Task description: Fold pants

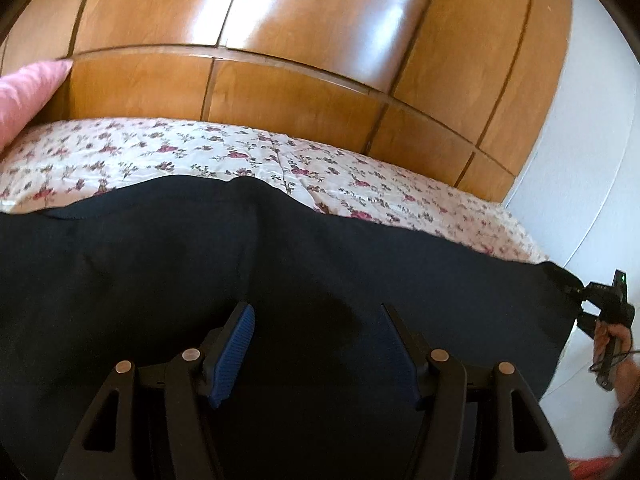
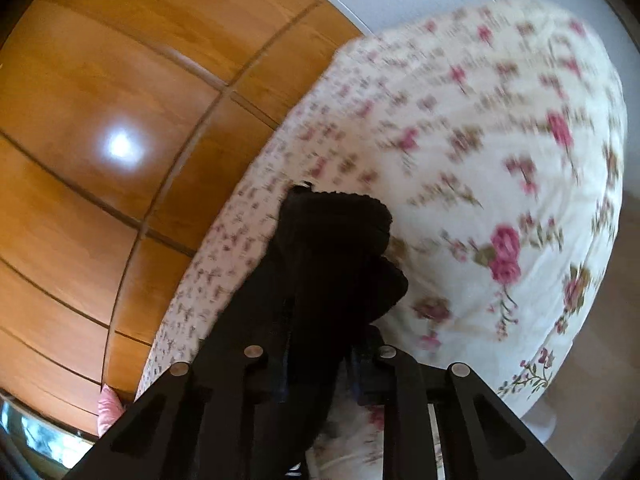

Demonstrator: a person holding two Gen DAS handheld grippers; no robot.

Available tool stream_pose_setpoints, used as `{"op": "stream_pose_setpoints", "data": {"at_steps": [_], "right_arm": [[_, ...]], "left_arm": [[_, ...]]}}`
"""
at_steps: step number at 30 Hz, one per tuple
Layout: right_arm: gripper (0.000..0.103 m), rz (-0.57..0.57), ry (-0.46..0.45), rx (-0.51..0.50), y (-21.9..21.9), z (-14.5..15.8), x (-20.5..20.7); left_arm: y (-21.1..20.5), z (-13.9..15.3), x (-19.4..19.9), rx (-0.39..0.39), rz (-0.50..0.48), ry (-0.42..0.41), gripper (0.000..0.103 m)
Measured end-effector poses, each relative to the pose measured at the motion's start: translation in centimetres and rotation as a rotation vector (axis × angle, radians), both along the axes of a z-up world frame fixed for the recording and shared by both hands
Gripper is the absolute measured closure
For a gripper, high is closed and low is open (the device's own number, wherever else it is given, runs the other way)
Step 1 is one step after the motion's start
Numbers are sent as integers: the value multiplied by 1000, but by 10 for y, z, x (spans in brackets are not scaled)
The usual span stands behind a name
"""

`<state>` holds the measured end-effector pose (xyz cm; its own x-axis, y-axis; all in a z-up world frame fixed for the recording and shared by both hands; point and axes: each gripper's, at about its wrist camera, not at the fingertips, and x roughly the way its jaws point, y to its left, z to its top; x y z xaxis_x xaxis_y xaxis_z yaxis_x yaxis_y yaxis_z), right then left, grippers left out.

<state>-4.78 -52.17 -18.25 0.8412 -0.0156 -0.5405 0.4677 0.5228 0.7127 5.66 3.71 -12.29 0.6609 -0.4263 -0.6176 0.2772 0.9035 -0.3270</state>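
Dark navy pants [image 1: 280,264] lie spread across the flowered bed, filling the lower half of the left wrist view. My left gripper [image 1: 316,344] is open, its blue pads [image 1: 234,352] wide apart just above the fabric, holding nothing. My right gripper [image 1: 600,312] shows at the far right of that view, pinching the pants' end off the bed's edge. In the right wrist view the right gripper [image 2: 320,364] is shut on a bunched fold of the pants [image 2: 332,248], which hides the fingertips.
The bed has a white bedspread with pink roses [image 1: 200,152] [image 2: 480,160]. A glossy wooden wardrobe [image 1: 280,40] [image 2: 100,120] stands right behind it. A pink pillow [image 1: 24,92] lies at the left. A white wall [image 1: 592,120] is at the right.
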Motion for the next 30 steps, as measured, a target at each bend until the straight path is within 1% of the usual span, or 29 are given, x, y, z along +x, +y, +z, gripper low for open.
{"op": "stream_pose_setpoints", "data": {"at_steps": [3,6,10,15,17,18,22,26,29,30], "right_arm": [[82,1,5,-70,11,28,5],[82,0,12,-115,23,50,11],[83,17,-21,-203,49,84,17],[83,78,-63,-368,100,125,32],[83,117,-74,-448,127,141,38],[83,148,-82,-505,144,149,42],[83,264,-103,-677,202,165,53],[83,387,-116,-844,262,163,63],[83,483,-144,-906,299,157,69],[83,533,-158,-923,315,154,72]], "left_arm": [[10,6,1,-42,31,6,38],[25,13,0,-81,84,0,38],[48,21,0,-134,159,-7,38],[70,23,4,-203,217,26,38],[74,23,4,-218,229,37,38],[76,23,5,-217,233,41,38],[79,24,4,-206,246,39,38],[87,25,1,-219,266,39,38],[91,28,-1,-228,274,35,38],[92,28,-2,-226,277,34,38]]}}
